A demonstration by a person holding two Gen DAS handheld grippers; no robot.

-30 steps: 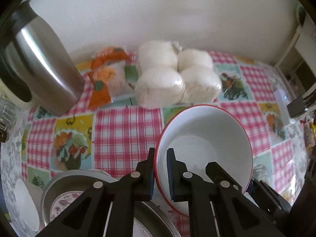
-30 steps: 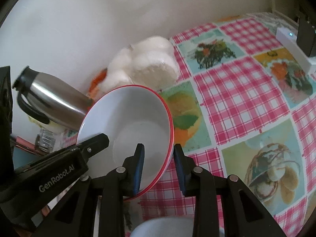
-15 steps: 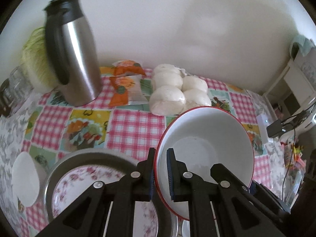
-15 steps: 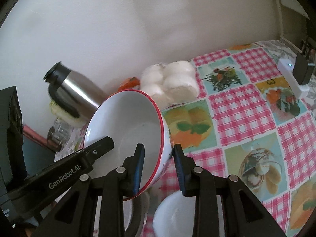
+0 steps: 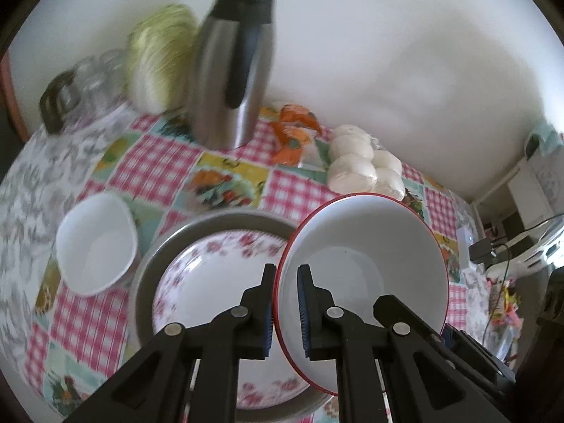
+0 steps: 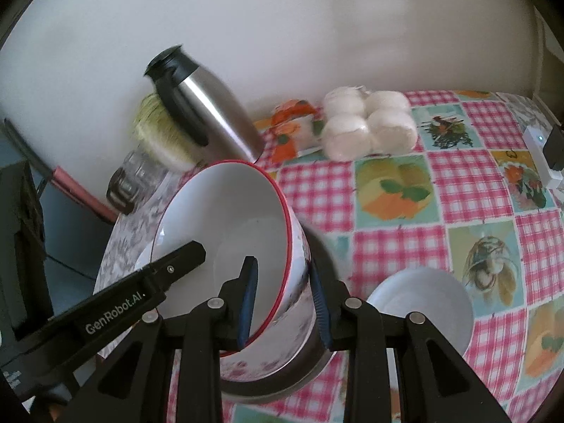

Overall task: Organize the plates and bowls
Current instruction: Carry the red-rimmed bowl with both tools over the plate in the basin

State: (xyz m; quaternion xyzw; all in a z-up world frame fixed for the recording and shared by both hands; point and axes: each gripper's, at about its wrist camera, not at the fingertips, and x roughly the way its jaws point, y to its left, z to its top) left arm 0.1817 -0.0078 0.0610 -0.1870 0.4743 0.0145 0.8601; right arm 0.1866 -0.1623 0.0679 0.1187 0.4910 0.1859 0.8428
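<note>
Both grippers — left gripper and right gripper — clamp the red-rimmed bowl above the floral plate; 2 white bowls remain unstacked

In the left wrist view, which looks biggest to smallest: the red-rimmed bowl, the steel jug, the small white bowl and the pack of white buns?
1. red-rimmed bowl, though it is nearest the camera, which swells it.
2. steel jug.
3. and 4. small white bowl and pack of white buns look much alike; I would not rank them.
</note>
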